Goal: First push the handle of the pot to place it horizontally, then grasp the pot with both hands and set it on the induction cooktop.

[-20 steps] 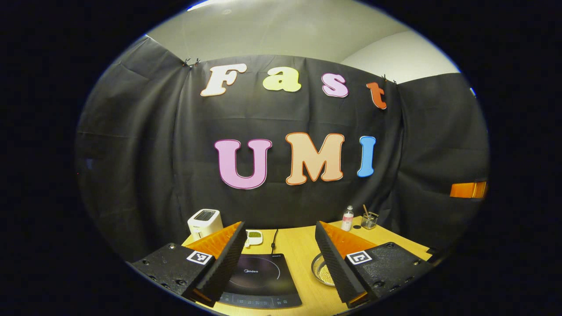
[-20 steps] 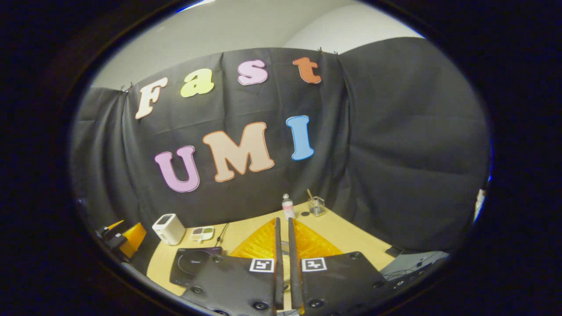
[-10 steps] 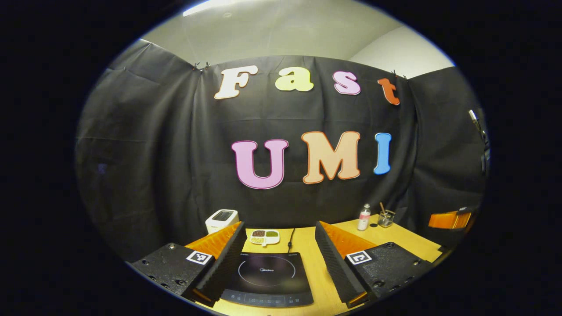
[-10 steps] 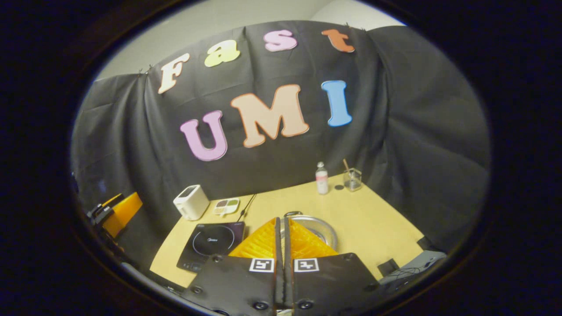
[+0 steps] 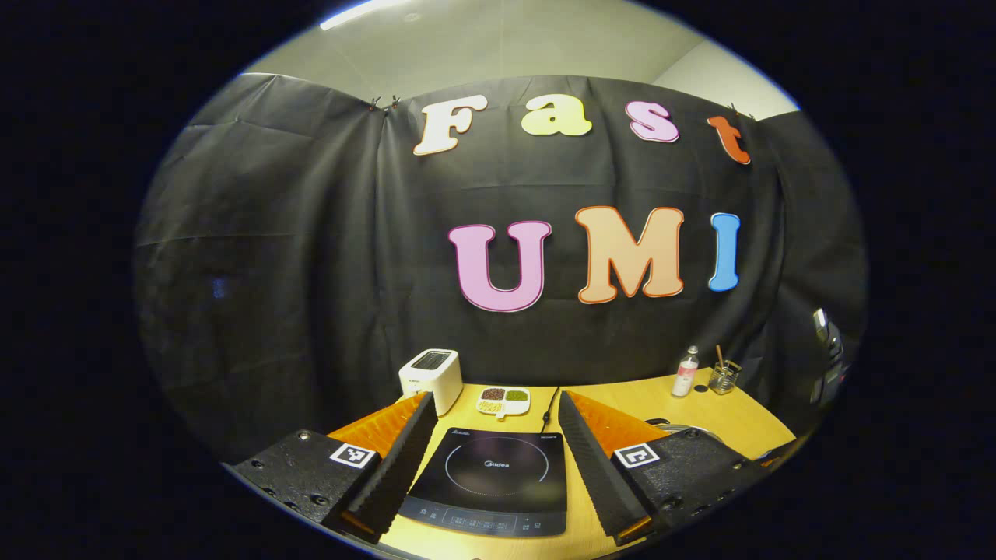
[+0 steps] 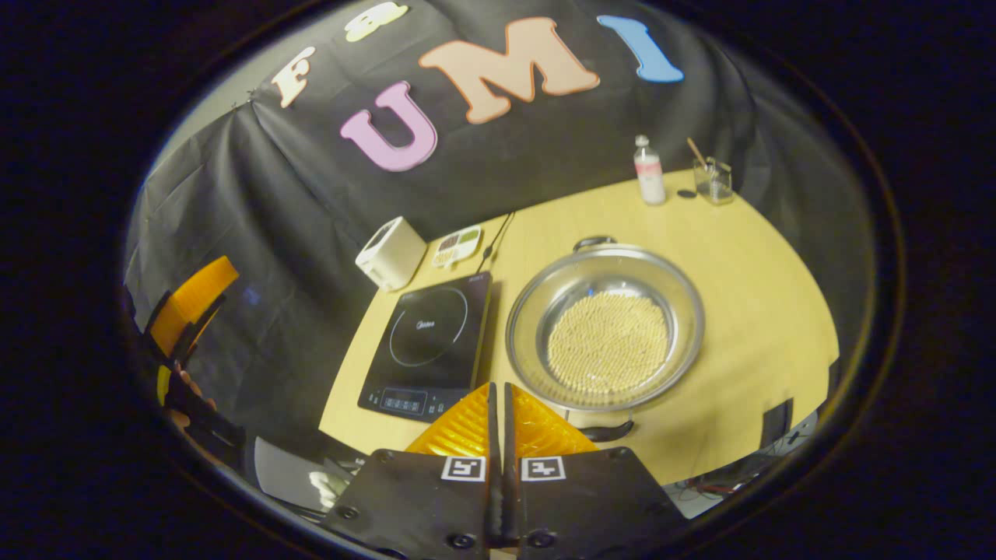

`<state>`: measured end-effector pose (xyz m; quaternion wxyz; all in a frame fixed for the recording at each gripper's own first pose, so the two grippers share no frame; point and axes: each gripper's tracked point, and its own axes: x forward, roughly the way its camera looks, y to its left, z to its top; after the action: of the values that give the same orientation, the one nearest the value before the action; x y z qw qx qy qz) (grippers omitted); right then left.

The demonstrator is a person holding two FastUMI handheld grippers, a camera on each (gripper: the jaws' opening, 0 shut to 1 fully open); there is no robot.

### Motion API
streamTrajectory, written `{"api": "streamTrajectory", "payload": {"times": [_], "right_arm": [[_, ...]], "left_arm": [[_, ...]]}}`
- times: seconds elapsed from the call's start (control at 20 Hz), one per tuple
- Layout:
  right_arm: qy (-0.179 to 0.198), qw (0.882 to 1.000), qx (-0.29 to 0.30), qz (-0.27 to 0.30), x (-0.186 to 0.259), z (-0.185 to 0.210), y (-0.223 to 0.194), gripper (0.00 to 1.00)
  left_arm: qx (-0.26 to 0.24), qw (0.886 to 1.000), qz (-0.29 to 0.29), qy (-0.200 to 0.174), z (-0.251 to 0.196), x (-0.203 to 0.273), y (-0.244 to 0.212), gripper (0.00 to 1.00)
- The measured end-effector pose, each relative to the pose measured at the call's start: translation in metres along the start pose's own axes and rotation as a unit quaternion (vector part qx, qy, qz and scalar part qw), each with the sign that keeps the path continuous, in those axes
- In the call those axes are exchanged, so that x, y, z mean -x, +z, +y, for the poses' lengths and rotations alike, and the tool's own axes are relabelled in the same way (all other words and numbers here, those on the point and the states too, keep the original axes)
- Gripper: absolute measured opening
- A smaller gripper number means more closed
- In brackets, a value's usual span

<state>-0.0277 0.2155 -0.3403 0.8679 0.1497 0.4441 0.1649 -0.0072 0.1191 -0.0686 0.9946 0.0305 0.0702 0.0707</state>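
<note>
The pot (image 6: 605, 327) is seen in the right gripper view on the tabletop (image 6: 747, 257), just beside the cooktop (image 6: 428, 342) on its right, holding a layer of pale beads or beans. One loop handle (image 6: 594, 243) is at the far rim and a dark handle (image 6: 605, 430) at the near rim, so the handles are judged to lie front-to-back, not yet horizontal.

The right tool (image 6: 498, 404) is held with its fingers pressed together on nothing, above the near edge and just left of the near handle. The left tool (image 5: 490, 451) is spread wide and empty, with the cooktop (image 5: 490, 474) framed between its fingers.

The pot is judged stiff, smooth metal, made heavier by its filling, which may shift if it is tilted. The rim looks slippery; the two handles are the better holds. A sideways push on the near handle should turn it.

Open tabletop lies right of the pot. The near edge is close, possibly under the near handle.
</note>
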Motion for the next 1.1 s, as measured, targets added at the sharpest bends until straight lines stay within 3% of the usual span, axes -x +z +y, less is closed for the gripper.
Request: {"api": "streamTrajectory", "payload": {"times": [0.05,0.2,0.35,0.45,0.9,1.1], "right_arm": [[0.009,1.0,-0.013,0.02,-0.006,-0.002,-0.009,0.0],[0.035,0.996,-0.041,0.07,-0.021,-0.001,-0.029,0.02],[0.041,0.991,-0.06,0.114,-0.036,-0.007,-0.047,0.0],[0.043,0.987,-0.074,0.136,-0.044,-0.01,-0.056,0.02],[0.022,0.976,-0.082,0.203,-0.071,-0.035,-0.078,0.02],[-0.015,0.971,-0.055,0.23,-0.072,-0.064,-0.088,0.03]], "left_arm": [[0.0,1.0,0.001,0.007,0.002,-0.001,0.001,0.96],[-0.006,1.0,0.007,0.024,0.007,-0.006,-0.001,0.92],[-0.011,0.999,0.015,0.034,0.006,-0.01,-0.004,0.96],[-0.014,0.999,0.019,0.038,0.003,-0.012,-0.005,0.92],[-0.023,0.997,0.042,0.065,-0.006,-0.013,-0.011,0.97],[-0.019,0.996,0.049,0.074,-0.014,-0.014,-0.014,0.98]]}}
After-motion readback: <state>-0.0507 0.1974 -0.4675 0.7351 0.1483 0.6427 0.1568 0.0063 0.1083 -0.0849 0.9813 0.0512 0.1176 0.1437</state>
